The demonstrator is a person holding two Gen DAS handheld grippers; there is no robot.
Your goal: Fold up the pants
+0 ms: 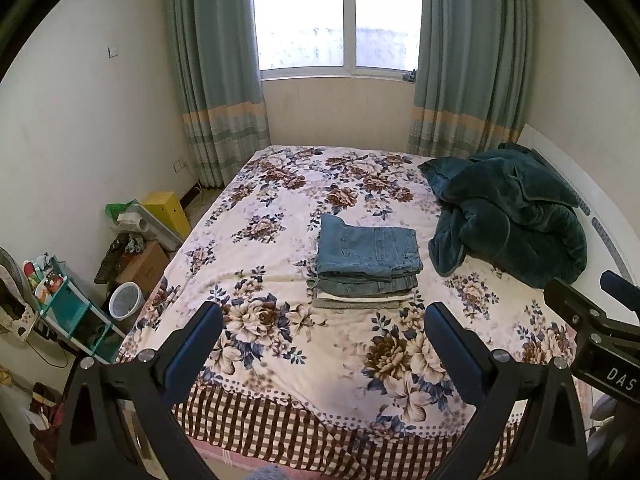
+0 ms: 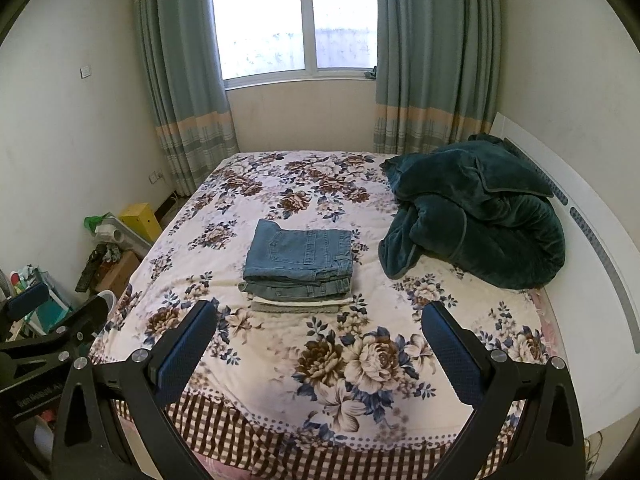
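Apparently we are done: folded jeans [image 1: 370,249] top the stack of folded pants [image 2: 298,280] left of the green blanket [image 2: 476,208]; left gripper [image 1: 324,354] and right gripper [image 2: 320,354] spread, empty.

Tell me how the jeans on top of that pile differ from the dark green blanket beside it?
The blue jeans are folded flat and square atop a stack; the green blanket lies crumpled in a heap. The jeans are pale denim; the blanket is dark and plush. The blanket is far bulkier. Both rest on the floral bedspread.
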